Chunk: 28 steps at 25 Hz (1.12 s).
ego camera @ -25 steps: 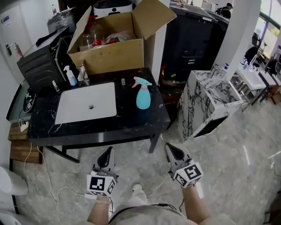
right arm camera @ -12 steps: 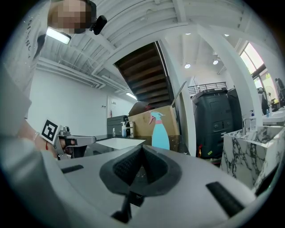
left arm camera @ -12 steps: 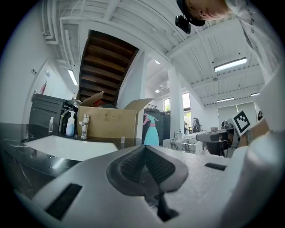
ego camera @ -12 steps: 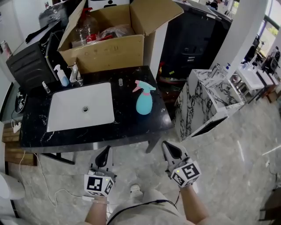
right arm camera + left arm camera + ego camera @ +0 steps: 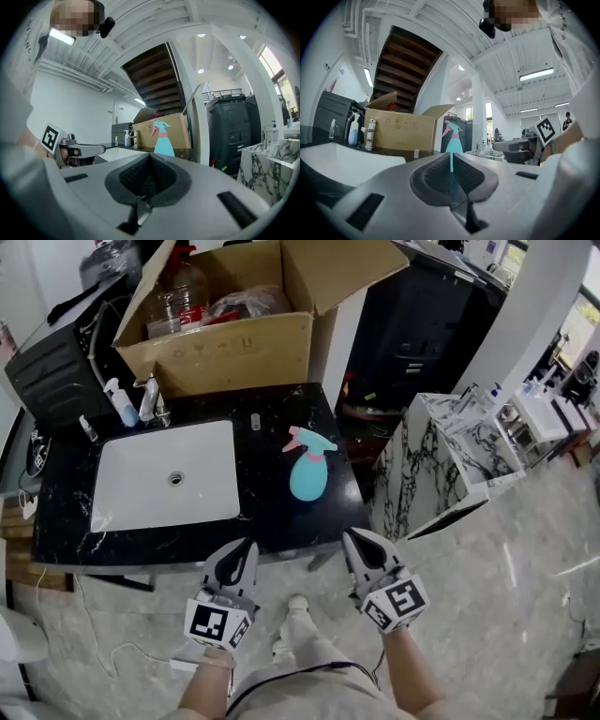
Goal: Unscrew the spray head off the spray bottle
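A teal spray bottle (image 5: 308, 473) with a pink and teal spray head (image 5: 306, 442) stands upright on the black marble counter (image 5: 272, 512), to the right of the white sink (image 5: 164, 484). It also shows ahead as the bottle (image 5: 453, 141) in the left gripper view and the bottle (image 5: 163, 142) in the right gripper view. My left gripper (image 5: 243, 548) is shut and empty at the counter's front edge. My right gripper (image 5: 353, 539) is shut and empty too, just off that edge, below the bottle. Both are apart from the bottle.
An open cardboard box (image 5: 234, 338) with bottles inside stands at the counter's back. A faucet (image 5: 150, 399) and a soap pump bottle (image 5: 120, 401) sit behind the sink. A black bin (image 5: 412, 343) and a marbled white stand (image 5: 450, 456) are to the right.
Both grippers have come forward towards the counter, from well back over the floor to its front edge. The bottle now appears nearer. Their jaws stay shut.
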Motion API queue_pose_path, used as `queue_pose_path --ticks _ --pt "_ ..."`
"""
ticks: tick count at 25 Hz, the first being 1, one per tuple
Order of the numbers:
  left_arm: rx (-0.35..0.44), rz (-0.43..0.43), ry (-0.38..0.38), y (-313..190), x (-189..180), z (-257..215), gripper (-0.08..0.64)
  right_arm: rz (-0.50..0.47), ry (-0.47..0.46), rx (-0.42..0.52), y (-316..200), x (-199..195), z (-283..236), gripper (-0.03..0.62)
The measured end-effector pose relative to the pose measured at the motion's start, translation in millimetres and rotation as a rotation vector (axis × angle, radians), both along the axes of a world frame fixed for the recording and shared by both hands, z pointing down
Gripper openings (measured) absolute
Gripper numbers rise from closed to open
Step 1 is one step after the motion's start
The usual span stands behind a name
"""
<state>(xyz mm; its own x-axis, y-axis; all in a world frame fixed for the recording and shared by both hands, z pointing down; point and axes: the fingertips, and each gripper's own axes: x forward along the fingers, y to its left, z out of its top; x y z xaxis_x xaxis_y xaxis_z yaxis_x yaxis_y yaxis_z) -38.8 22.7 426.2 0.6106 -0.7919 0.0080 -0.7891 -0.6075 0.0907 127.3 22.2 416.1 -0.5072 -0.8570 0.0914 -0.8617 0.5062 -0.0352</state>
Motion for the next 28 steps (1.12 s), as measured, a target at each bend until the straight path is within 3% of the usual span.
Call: queue_pose_path --ticks 7,10,18,22,28 --pt "-0.003 0.092 0.008 -46.1 36.8 -4.8 0.01 -0.036 -0.005 0.018 -51.8 -6.2 -13.6 0.034" --pt "-0.023 0.153 0.01 -60.1 55.5 -1.7 0.152 -0.053 -0.018 0.013 -70.8 -5.9 -15.9 0.068" --pt "-0.034 0.262 -0.08 -104.0 94.7 13.2 0.331 -0.198 -0.025 0.021 -117.6 -12.7 -27.7 0.161" --pt "-0.074 0.272 -0.147 -123.6 106.1 23.0 0.365 -0.254 -0.024 0.003 -134.3 -21.6 -31.1 0.184" --pt "-0.11 0.322 -0.172 -131.3 123.7 30.5 0.37 -0.275 -0.03 -0.014 -147.1 -40.4 -27.9 0.233"
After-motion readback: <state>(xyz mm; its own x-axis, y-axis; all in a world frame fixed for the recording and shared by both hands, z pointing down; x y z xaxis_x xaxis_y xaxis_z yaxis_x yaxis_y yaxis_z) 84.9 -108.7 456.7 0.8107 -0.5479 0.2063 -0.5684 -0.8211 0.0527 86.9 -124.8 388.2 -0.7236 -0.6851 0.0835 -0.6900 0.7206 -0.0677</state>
